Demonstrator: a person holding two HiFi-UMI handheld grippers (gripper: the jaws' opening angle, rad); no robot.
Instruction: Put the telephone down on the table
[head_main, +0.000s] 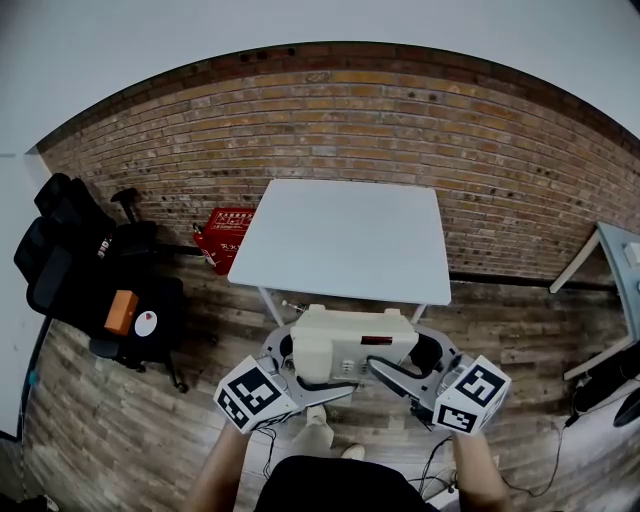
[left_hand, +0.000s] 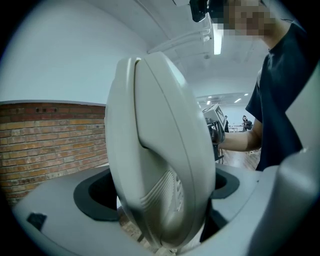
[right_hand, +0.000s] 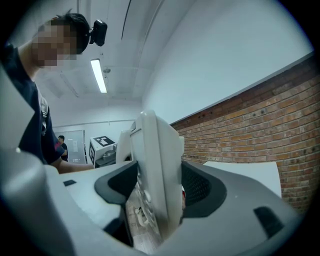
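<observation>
While a person stands at the near edge of a white worktop (head_main: 345, 235), the head view shows a cream telephone (head_main: 350, 345) held in the air between two claws, above the wooden floor (head_main: 120, 420) and not touching the worktop. The left claw (head_main: 292, 360) grips the telephone's left end and the right claw (head_main: 420, 362) its right end. A brick wall (head_main: 350, 120) runs behind the worktop, a red crate (head_main: 225, 235) sits at the wall's foot, and a black office chair (head_main: 70, 250) stands off to the left

Seen from the left gripper view, the telephone (left_hand: 160, 165) stands on edge and fills the gap between the jaws, which are spread wide and clamped on its rounded handset end, with the ribbed earpiece facing the camera

Seen from the right gripper view, the telephone (right_hand: 157, 170) shows as a thinner slab on edge, keys toward the left, with the dark pads (right_hand: 197, 187) pressed against both of its sides
</observation>
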